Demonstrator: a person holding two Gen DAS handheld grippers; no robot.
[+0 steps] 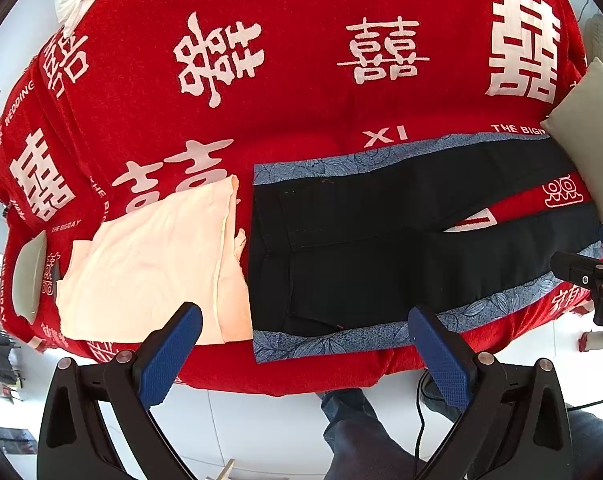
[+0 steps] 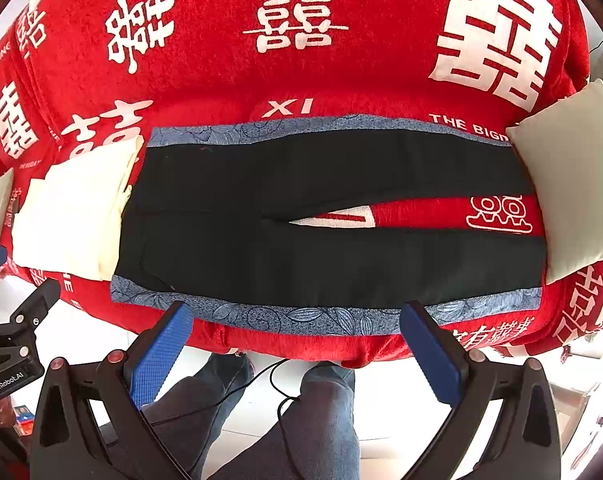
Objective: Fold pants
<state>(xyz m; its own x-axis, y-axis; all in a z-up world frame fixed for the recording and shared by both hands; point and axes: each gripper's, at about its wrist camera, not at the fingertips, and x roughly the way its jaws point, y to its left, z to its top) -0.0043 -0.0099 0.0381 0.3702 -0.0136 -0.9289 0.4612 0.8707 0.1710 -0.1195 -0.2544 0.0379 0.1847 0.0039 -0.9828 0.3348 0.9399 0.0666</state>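
We see no containers; one pair of black pants (image 2: pixel 301 216) with blue floral side bands lies flat across mid-frame on the red bedspread (image 2: pixel 341 60), both legs spread rightward. Our left gripper (image 1: pixel 305 344) and right gripper (image 2: pixel 297 340) gape wide, empty, at bottom frame.

1. The red blanket (image 2: pixel 341 80) is showing white "XI", "THE BIG", and large double-happiness characters.
2. The left claw's (image 2: pixel 17 344) black body is showing "GenRobot.AI".
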